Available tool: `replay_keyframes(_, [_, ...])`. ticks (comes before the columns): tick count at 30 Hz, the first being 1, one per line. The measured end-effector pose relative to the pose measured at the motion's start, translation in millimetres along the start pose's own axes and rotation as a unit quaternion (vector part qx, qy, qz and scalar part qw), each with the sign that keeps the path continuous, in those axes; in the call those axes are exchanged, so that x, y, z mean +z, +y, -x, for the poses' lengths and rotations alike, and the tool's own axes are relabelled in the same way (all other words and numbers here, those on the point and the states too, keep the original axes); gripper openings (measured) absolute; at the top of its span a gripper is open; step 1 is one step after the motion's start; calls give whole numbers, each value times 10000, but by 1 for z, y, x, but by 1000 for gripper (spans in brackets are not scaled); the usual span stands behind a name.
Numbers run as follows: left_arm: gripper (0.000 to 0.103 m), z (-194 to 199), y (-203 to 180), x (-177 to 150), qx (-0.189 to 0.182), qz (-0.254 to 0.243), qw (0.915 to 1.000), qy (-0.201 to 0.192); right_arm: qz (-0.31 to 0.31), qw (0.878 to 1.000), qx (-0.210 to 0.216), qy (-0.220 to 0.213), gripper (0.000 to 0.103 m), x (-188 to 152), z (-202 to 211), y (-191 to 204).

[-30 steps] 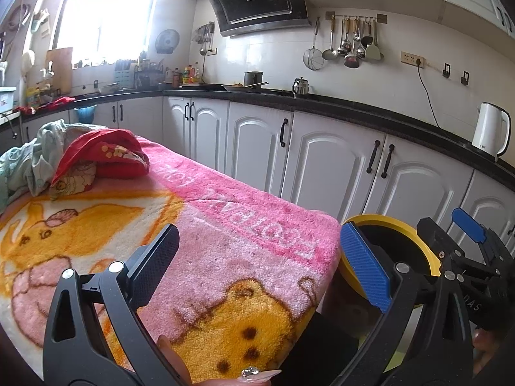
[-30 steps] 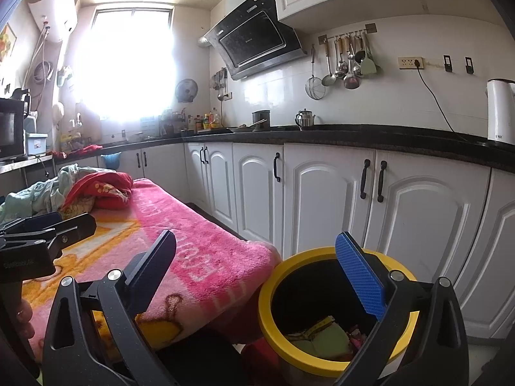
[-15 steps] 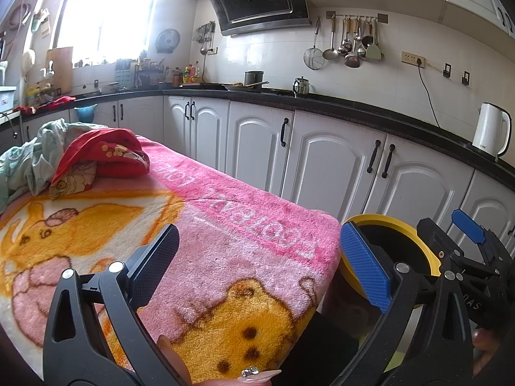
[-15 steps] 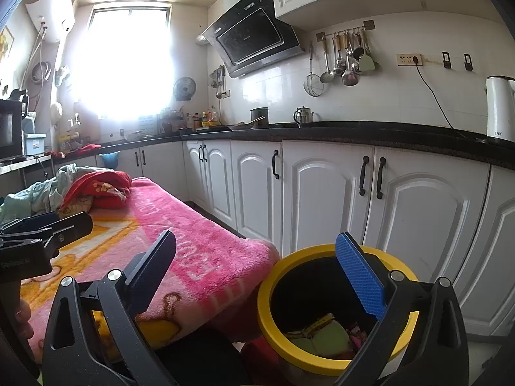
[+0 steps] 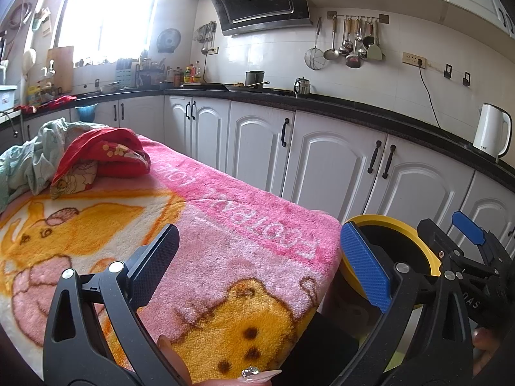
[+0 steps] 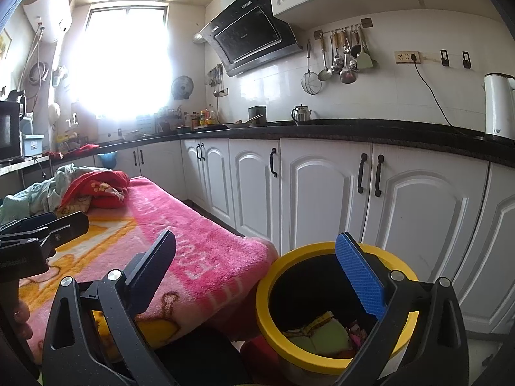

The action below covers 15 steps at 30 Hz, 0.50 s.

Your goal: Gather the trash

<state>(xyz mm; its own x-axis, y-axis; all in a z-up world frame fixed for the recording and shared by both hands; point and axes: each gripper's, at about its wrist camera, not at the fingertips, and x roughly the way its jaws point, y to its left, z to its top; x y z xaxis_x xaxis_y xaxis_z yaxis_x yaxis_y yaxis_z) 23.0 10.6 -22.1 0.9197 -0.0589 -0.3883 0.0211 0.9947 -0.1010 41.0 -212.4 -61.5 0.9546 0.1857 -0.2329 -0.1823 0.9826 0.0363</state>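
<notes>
At lower right of the right view, the bin (image 6: 334, 308) holds trash (image 6: 322, 331). Right gripper (image 6: 257, 270) and left gripper (image 5: 257, 263) both hang spread, empty. Risk: a jaw could snag the blanket (image 5: 225, 225).

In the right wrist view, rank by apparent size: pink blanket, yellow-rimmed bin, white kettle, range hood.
1. pink blanket
2. yellow-rimmed bin, close to the camera, so it looks big
3. range hood
4. white kettle, cut off by the frame edge, so this place is unsure
</notes>
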Motion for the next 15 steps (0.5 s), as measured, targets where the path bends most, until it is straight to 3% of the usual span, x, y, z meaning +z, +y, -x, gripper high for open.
replay_keyframes(15, [92, 0, 1, 0, 5, 4, 10000, 11, -9, 10000, -16, 5, 97, 1, 0, 0])
